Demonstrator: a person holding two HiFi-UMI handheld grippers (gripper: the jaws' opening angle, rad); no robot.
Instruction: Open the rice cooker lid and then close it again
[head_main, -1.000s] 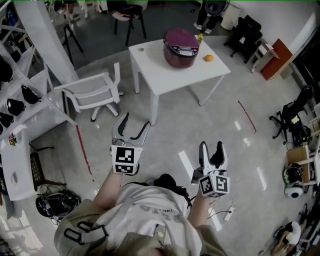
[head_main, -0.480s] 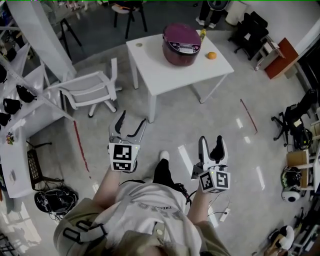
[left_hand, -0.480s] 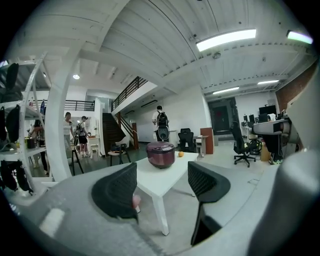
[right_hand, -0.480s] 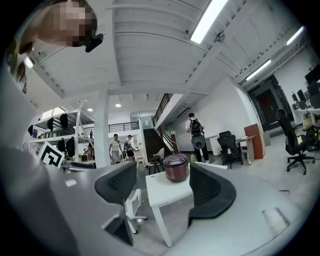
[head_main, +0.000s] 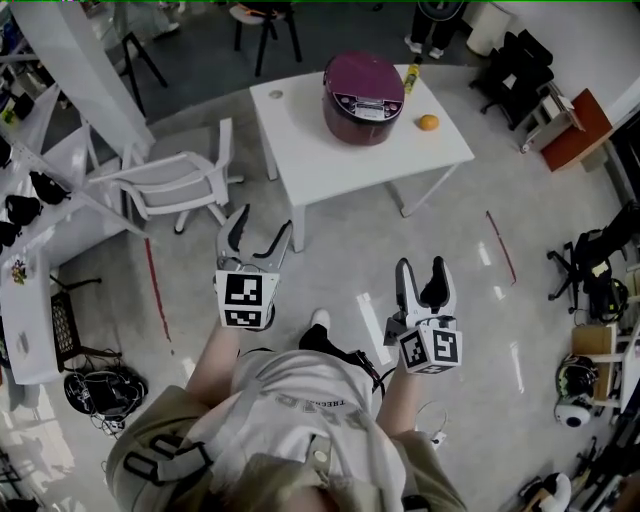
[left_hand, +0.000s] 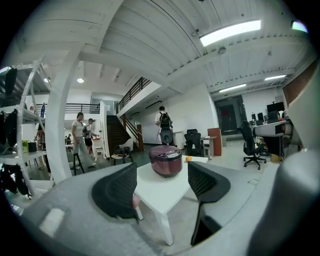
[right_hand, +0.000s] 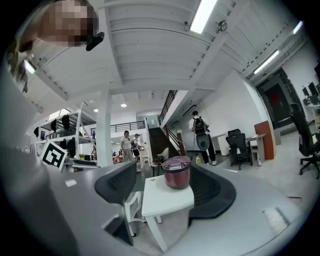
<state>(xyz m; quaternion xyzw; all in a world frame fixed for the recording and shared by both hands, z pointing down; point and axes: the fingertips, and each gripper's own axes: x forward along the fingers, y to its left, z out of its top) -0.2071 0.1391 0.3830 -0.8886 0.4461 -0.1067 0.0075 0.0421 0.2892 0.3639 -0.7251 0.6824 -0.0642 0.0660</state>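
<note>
Head view: orange (head_main: 428, 122) near rice cooker (head_main: 362, 98).

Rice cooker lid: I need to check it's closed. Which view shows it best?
The head view: it looks down on the rice cooker, showing the whole lid top, shut. The left gripper view shows the rice cooker small and side-on; the right gripper view likewise.

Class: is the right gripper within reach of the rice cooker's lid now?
Probably not: the right gripper is over open floor, well short of the white table bearing the rice cooker. Nothing blocks the way.
</note>
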